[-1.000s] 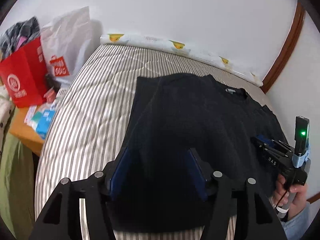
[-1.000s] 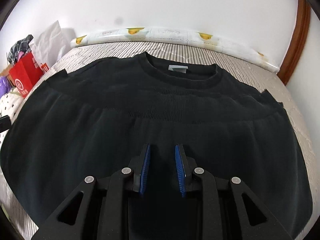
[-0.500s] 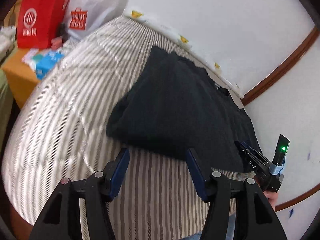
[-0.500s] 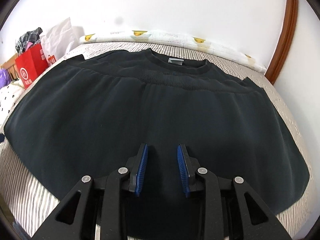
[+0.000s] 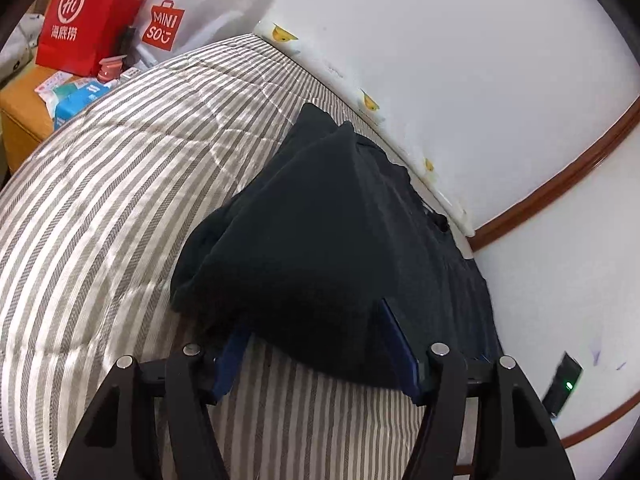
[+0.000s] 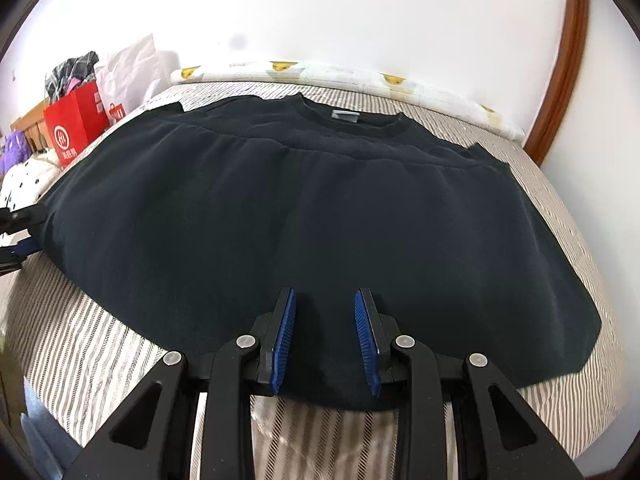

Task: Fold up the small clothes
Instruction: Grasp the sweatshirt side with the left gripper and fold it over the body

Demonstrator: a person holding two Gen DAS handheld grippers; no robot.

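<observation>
A black sweater (image 6: 320, 208) lies flat on the striped mattress (image 5: 100, 200), neck label (image 6: 346, 116) at the far side and its ribbed hem folded up below the collar. My left gripper (image 5: 314, 316) is at the sweater's near left corner (image 5: 304, 280). Its jaws are opening, with the bunched fabric between the blue pads (image 5: 400, 348). My right gripper (image 6: 325, 292) stands open over the near folded edge, dark fabric showing between its pads (image 6: 366, 336). The left gripper (image 6: 20, 224) also shows at the left edge of the right wrist view.
A red paper bag (image 5: 80, 20) and a white shopping bag (image 5: 168, 28) stand on a wooden side table (image 5: 20, 120) beside the bed's far left. A duck-print bumper (image 6: 320, 76) runs along the white wall. The bed's near edge is just below the grippers.
The left gripper rolled, dropped and moved forward, so the sweater's corner now sits between its jaws. The right gripper slid back toward the near edge, which now shows behind its pads.
</observation>
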